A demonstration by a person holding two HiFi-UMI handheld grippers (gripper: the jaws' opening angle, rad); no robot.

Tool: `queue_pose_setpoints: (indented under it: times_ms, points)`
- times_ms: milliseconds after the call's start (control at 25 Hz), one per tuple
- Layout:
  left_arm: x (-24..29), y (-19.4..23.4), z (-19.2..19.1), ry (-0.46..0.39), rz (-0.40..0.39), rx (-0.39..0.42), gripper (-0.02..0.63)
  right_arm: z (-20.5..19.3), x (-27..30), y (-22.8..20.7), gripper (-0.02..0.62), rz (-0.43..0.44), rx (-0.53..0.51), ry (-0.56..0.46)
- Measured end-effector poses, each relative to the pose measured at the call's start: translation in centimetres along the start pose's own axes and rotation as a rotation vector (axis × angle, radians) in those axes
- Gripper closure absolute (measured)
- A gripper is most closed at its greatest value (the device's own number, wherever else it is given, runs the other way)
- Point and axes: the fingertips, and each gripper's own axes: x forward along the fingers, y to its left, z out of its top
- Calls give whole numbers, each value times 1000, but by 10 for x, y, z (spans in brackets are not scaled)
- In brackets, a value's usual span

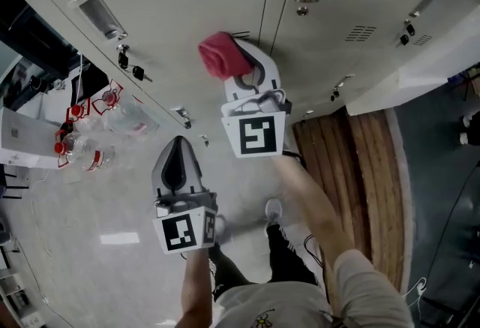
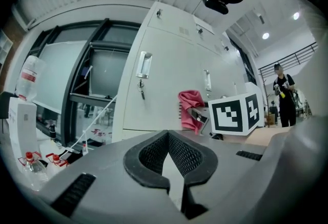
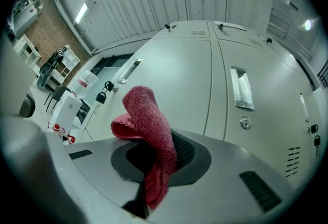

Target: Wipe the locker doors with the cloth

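While right claw (image 3: 154, 154) pinches red cloth (image 3: 146, 115) near locker door (image 3: 189, 79), left claw (image 2: 168, 140) pressed together, empty.

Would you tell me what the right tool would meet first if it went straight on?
Most likely the locker door, the red cloth in the right tool touching first; depth unclear.

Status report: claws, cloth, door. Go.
Right claw shut on cloth, raised at locker door; contact unclear. Left claw shut, empty, held back. Nothing between cloth and door.
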Motion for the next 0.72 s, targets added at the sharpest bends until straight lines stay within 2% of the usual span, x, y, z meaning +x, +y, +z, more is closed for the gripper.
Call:
queue_pose_setpoints:
  times_ms: [320, 720]
  points:
    - [20, -29, -9, 29, -21, -21, 591, -18, -16, -43, 557, -42, -12, 10]
    - [25, -33, -5, 21, -22, -15, 591, -25, -22, -60, 557, -65, 11, 15]
